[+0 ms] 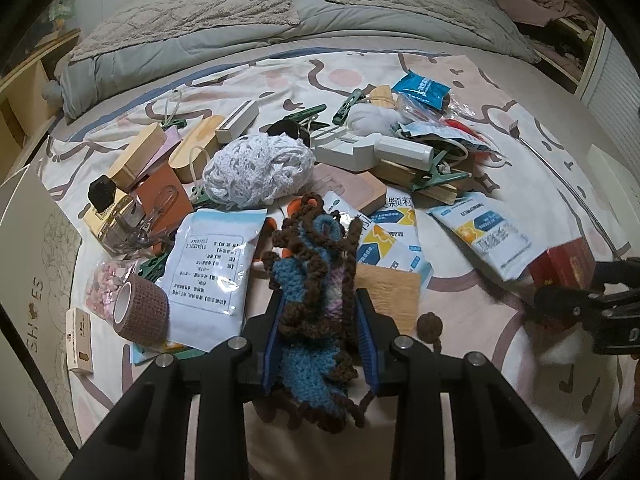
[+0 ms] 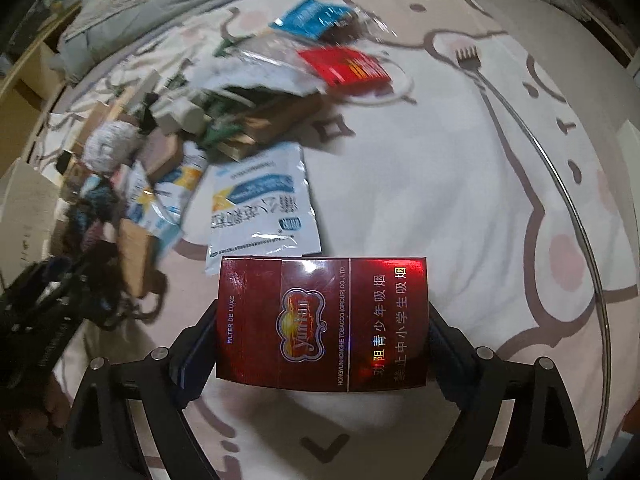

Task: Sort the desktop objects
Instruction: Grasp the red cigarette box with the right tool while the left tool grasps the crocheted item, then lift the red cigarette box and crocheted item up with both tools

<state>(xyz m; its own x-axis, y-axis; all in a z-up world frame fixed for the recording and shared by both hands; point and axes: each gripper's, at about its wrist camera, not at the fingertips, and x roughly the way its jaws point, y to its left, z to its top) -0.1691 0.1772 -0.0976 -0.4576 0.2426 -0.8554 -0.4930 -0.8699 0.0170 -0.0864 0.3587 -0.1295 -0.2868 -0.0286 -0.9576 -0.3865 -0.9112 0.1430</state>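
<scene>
The left gripper (image 1: 320, 320) clamps a blue-and-brown crochet piece (image 1: 316, 280) between its pads, just above the bed sheet (image 1: 500, 168) at the near edge of the clutter pile. The right gripper (image 2: 322, 332) stands wide around a red cigarette pack (image 2: 320, 320); both pads meet the pack's short sides. The pack sits over open sheet, just beside a white sachet (image 2: 260, 200). A back scratcher (image 2: 520, 120) lies well apart at right.

Right gripper (image 2: 322, 330) spans red cigarette pack (image 2: 322, 322) above patterned sheet (image 2: 440, 184); white sachet (image 2: 262, 204) just beyond
</scene>
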